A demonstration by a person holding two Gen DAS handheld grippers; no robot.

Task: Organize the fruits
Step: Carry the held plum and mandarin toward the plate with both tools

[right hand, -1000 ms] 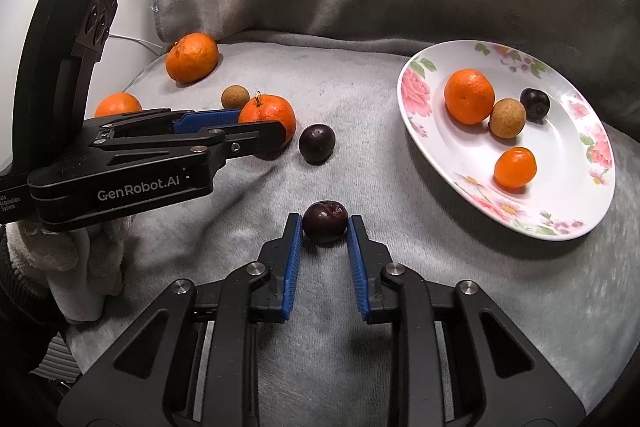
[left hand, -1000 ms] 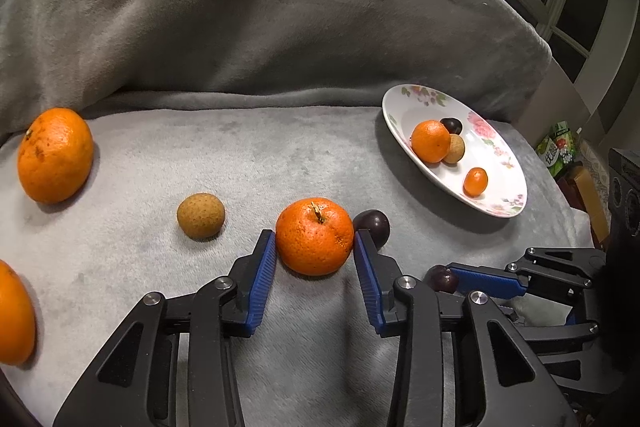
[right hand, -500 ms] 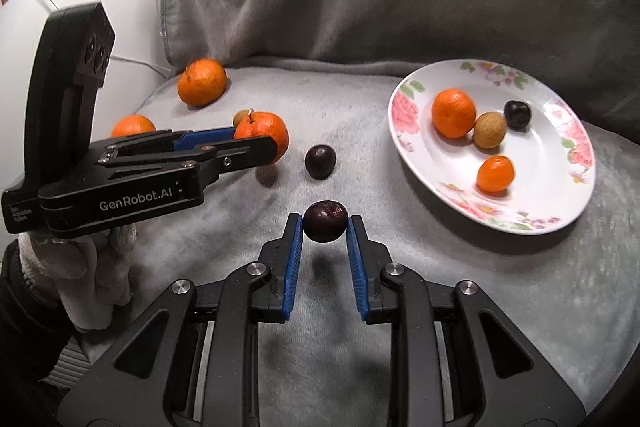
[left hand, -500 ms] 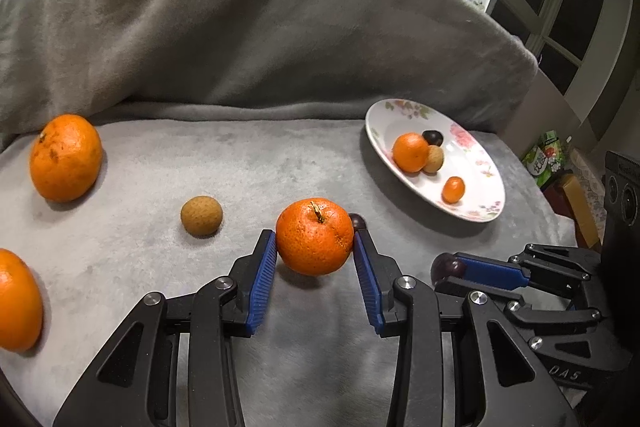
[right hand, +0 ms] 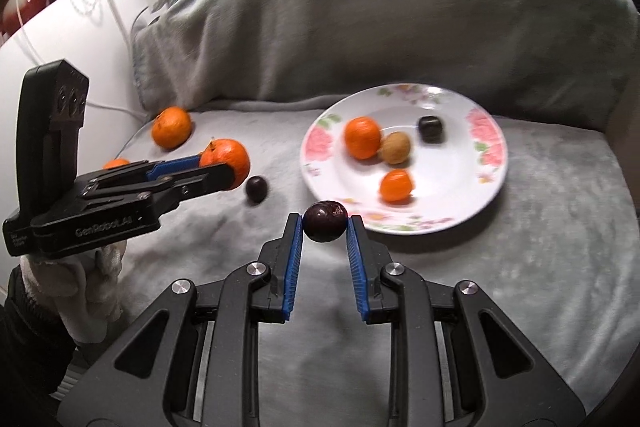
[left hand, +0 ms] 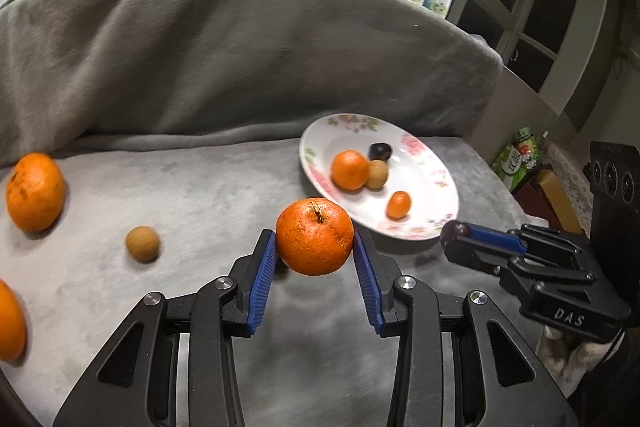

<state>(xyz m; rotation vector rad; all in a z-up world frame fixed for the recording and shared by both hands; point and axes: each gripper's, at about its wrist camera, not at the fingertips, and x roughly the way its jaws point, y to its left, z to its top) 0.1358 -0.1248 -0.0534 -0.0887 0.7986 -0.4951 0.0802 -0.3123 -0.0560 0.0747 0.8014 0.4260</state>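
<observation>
Your left tongs (left hand: 315, 249) are clamped on a mandarin (left hand: 315, 235), their blue pads pressed to its two sides, and the fruit hangs clear of the grey blanket (left hand: 200, 187) with its stem up. In the right wrist view the same mandarin (right hand: 226, 158) shows at the tip of the left tongs (right hand: 224, 171), held above the blanket (right hand: 520, 267).

Your right tongs (right hand: 324, 227) are closed on a dark plum (right hand: 325, 221), gripped between the pad tips just in front of the near rim of the flowered plate (right hand: 486, 139). From the left wrist view you see the right tongs (left hand: 454, 239) from the side, with the plum (left hand: 454, 231) at their tip, just beside the plate (left hand: 434, 173).

On the plate lie a small mandarin (right hand: 362, 137), a brown longan (right hand: 395, 147) touching it, a dark fruit (right hand: 431, 128) behind them and a little kumquat (right hand: 396, 185) nearer you.

Loose on the blanket are a second dark plum (right hand: 256, 187) just right of the left tongs, a mandarin (right hand: 171, 127) at the back left, a longan (left hand: 142, 243) and another orange fruit (left hand: 10, 321) cut off by the left edge of the left wrist view.
</observation>
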